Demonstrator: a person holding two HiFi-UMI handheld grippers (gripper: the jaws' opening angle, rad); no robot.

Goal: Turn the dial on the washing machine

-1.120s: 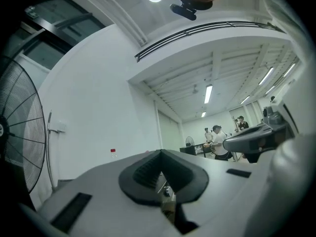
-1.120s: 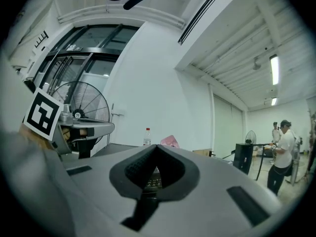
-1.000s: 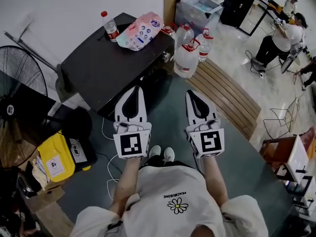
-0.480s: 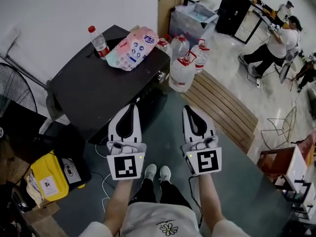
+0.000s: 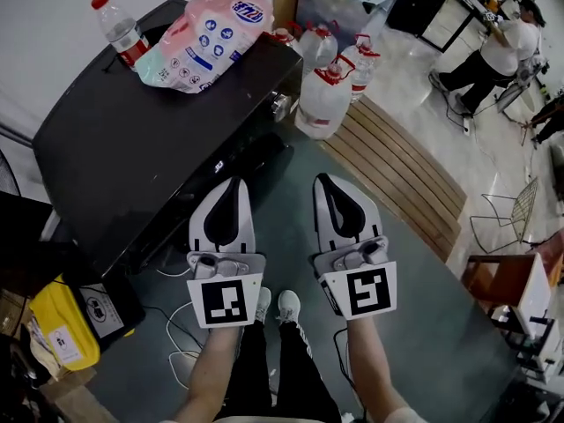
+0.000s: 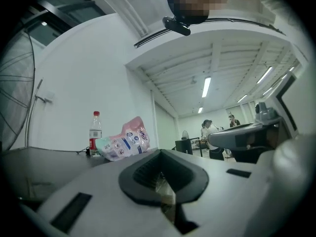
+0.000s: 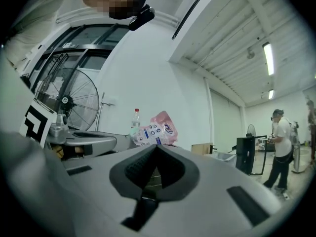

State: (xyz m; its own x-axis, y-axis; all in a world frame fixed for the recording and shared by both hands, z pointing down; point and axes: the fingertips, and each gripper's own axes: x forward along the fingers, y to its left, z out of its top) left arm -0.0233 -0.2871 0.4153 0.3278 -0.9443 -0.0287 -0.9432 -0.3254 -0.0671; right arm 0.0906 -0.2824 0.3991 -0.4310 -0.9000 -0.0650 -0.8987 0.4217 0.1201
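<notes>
Bottle (image 5: 119,32) and pink bag (image 5: 198,38) sit atop the black washing machine (image 5: 150,139). Left gripper (image 5: 234,183), jaws pressed together and empty, hangs just before the machine's front. Right gripper (image 5: 326,181), likewise closed on nothing, is off its front corner, near water jugs (image 5: 322,100).

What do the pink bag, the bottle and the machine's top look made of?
Bag: soft glossy plastic film, creased and printed. Bottle: clear plastic, red cap. Top: dark, smooth, dull sheen; plastic or painted metal, can't tell.
</notes>
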